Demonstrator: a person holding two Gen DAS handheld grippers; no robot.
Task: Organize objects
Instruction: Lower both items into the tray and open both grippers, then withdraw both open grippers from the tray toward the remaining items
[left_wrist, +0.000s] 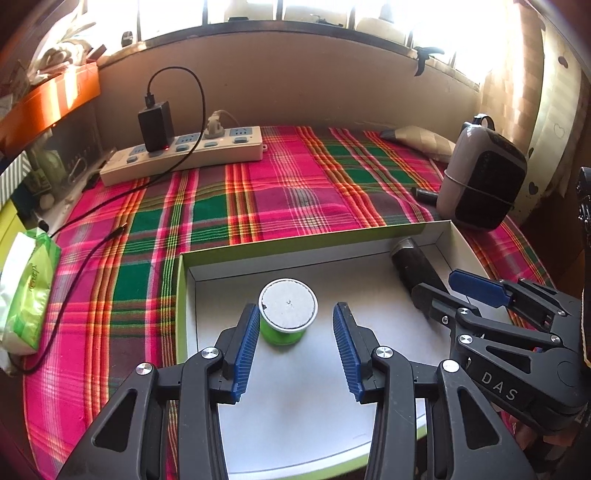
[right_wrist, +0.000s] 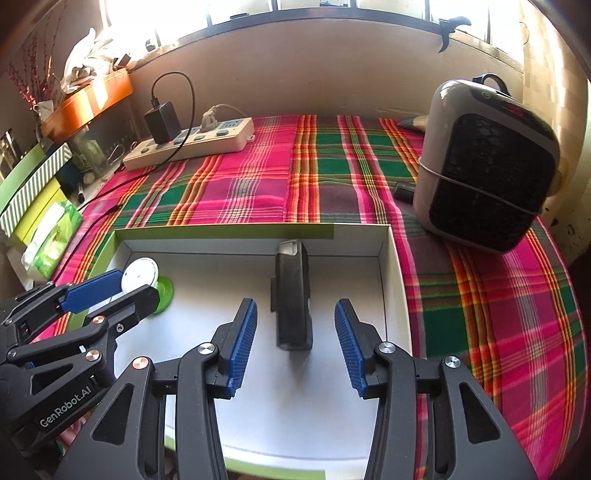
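A shallow white box with green sides (left_wrist: 314, 240) (right_wrist: 221, 232) lies on the plaid cloth. Inside it stands a small green cup with a white lid (left_wrist: 288, 306) (right_wrist: 140, 273). My left gripper (left_wrist: 297, 306) (right_wrist: 122, 284) is open around the cup, with a clear gap at the right pad. A black oblong device with a pale end (right_wrist: 291, 295) (left_wrist: 410, 266) lies flat in the box's right half. My right gripper (right_wrist: 295, 301) (left_wrist: 443, 284) is open on either side of its near end, with gaps on both sides.
A grey and black heater (left_wrist: 480, 173) (right_wrist: 487, 166) stands right of the box, with a small dark item (right_wrist: 404, 190) beside it. A power strip with a charger (left_wrist: 184, 155) lies at the back left, its cable trailing forward. A green tissue pack (left_wrist: 26, 291) sits at the left edge.
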